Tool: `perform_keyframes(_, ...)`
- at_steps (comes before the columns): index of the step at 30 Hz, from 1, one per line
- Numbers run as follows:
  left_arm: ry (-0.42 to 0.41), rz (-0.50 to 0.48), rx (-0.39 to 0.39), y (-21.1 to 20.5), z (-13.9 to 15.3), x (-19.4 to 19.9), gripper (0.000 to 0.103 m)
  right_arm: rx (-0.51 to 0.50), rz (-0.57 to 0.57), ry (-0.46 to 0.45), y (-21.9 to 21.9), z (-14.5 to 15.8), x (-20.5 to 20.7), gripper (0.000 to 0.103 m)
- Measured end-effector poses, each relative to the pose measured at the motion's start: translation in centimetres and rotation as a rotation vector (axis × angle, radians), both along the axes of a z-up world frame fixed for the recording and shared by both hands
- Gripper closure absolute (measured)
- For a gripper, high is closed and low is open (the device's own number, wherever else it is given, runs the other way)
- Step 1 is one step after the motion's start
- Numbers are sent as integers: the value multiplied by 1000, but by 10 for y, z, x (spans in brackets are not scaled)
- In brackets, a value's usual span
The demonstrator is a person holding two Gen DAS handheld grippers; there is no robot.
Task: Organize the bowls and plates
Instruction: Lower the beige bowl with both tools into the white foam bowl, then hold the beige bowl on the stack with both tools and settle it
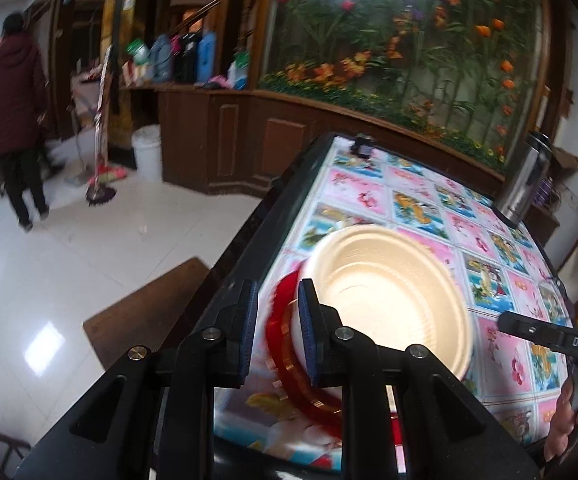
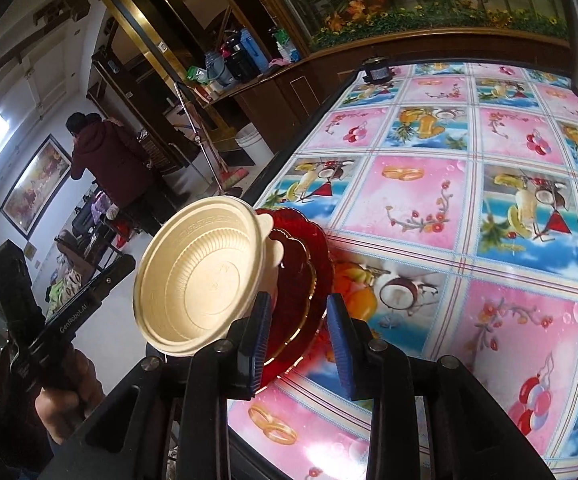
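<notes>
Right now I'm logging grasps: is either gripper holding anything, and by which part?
Neither clearly holds. The left gripper is open, one finger inside the cream bowl rim. The right gripper is open around the red plate edge.

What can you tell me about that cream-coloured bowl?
The cream bowl is round, empty and looks like thin moulded plastic, with a ribbed inner wall, a rolled rim and a small tab. It sits on the red plate near the table's corner. The left gripper is open, one finger at its wall.
</notes>
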State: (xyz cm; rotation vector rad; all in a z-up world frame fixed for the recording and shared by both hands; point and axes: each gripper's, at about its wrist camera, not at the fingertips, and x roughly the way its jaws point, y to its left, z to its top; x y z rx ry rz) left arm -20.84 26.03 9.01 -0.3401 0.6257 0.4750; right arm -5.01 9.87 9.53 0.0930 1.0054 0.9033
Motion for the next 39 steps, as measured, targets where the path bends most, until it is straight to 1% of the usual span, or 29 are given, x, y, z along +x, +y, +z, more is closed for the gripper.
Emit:
perform_keyframes(5,31,13,-55,10,-13,-8,85,7,-4,30,-5,-6,3,72)
perform_keyframes(8,48,-12,-82,9,-20,-8,85,5,-5,33,-5,-9,3,72)
perform_keyframes(11,72,-28,-84,8,-24,-5,84,-2,-8,39,-6,-12,3,72)
perform_keyframes(13,87,-35,-91,7,-27,-3,75,-7,-10,44,-5,-14,3,71)
perform_keyframes(14,92,-40,-92,6,-28,-3,61,-9,-12,46,-5,-15,3,69)
perform_keyframes(15,92,-42,-89,5,-29,-3,54,-10,-14,47,-5,-16,3,66)
perform_keyframes(16,91,-45,-84,4,-29,-3,54,-11,-16,48,-5,-17,4,63)
perform_keyframes(17,94,-48,-78,3,-29,-3,54,-11,-18,47,-5,-17,3,62)
perform_keyframes(21,106,-44,-59,3,-32,-5,54,-17,-17,49,-3,-20,4,62)
perform_keyframes(27,126,-31,1,0,-36,-5,54,-26,-17,60,0,-25,6,62)
perform_keyframes(39,136,-34,55,-5,-36,-5,54,-34,-15,60,1,-28,5,62)
